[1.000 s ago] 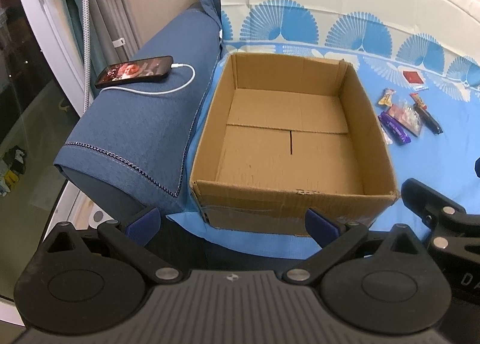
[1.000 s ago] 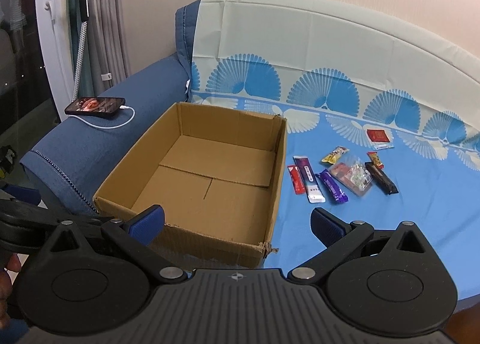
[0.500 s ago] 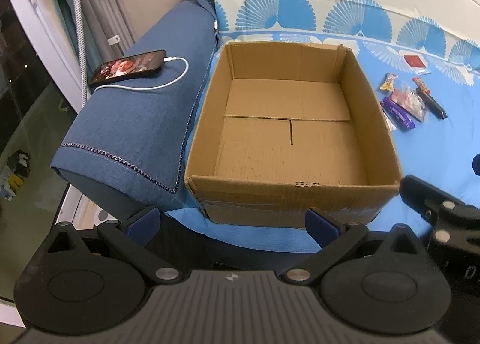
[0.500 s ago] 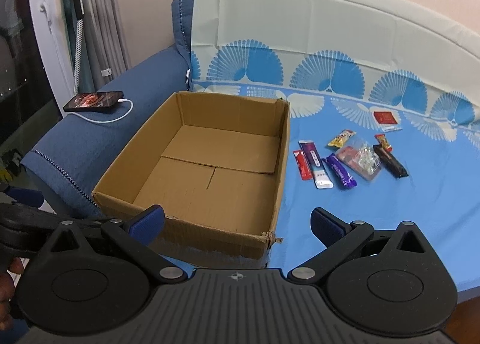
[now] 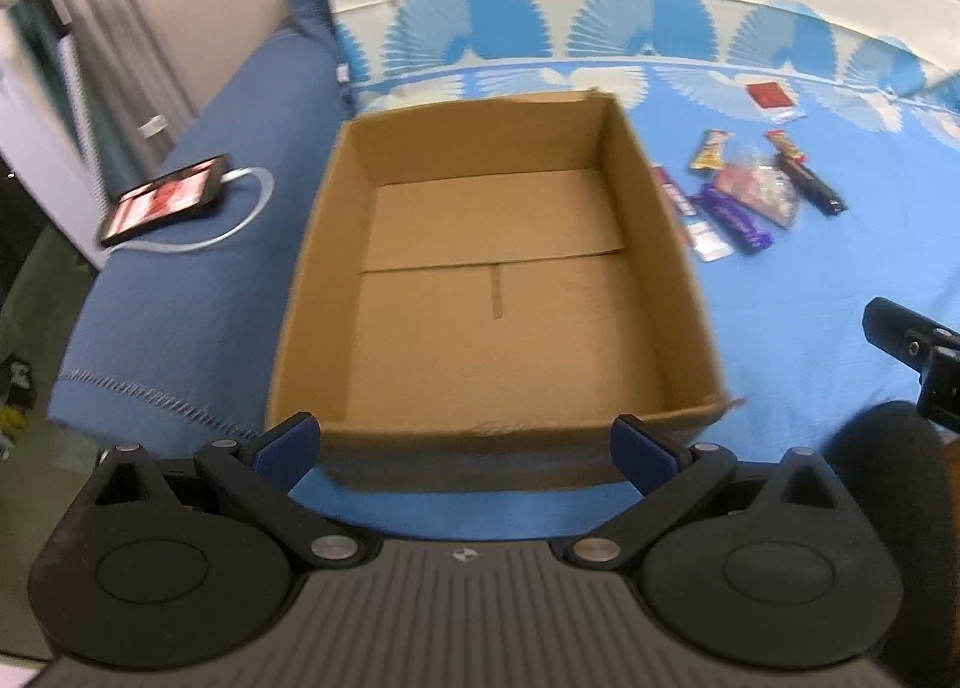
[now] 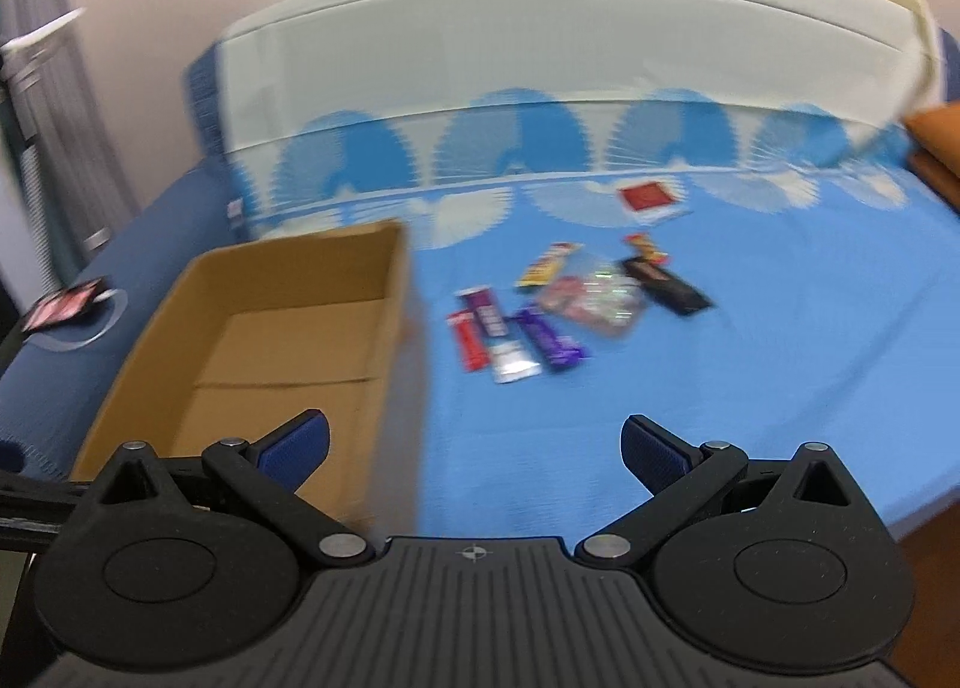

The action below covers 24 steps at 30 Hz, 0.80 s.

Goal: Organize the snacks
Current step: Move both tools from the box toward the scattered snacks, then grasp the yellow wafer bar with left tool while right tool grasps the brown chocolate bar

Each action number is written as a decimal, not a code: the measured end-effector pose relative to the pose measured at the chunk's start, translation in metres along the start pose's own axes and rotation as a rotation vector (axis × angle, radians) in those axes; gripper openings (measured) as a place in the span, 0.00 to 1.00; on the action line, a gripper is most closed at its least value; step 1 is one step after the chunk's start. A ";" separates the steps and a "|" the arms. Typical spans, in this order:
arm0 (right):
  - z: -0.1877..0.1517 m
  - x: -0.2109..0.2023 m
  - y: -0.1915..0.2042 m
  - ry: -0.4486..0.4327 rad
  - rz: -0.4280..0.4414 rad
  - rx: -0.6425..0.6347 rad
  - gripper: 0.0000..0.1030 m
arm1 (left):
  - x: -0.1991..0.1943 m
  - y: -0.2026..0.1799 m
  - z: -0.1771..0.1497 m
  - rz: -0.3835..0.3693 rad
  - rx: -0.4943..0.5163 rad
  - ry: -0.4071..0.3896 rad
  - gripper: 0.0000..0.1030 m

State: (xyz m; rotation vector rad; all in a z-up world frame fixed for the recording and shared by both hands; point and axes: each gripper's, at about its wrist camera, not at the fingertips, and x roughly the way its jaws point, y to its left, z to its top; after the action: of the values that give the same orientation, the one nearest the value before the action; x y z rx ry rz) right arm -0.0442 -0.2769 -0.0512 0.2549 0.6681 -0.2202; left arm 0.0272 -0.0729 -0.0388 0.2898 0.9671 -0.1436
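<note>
Fingers of left gripper (image 5: 465,445): spread wide, empty, at the near rim of the cardboard box (image 5: 492,292), centre frame. Fingers of right gripper (image 6: 474,445): spread wide, empty, above the blue bedsheet (image 6: 750,376). Snack packets (image 6: 564,310): clustered on the sheet just right of the box, mid-frame. Red sachet (image 6: 648,196): apart, further up. Phone (image 5: 165,196): left, on the blue armrest, cable attached.

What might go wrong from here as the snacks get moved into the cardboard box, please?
The snacks lie packed together, so the open right gripper may pinch two wrappers at once. The thin, flat packets could slip from its fingers. The cardboard box sits unheld and may shift if bumped.
</note>
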 end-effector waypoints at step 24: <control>0.028 0.059 -0.150 0.009 -0.194 0.238 1.00 | 0.060 -0.158 0.089 -0.058 0.259 0.052 1.00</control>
State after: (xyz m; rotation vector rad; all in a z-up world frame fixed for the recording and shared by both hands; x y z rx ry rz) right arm -0.0254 -0.4341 -0.0917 0.4193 0.6757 -0.4865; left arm 0.0921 -0.2501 -0.0691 0.5056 1.0099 -0.3174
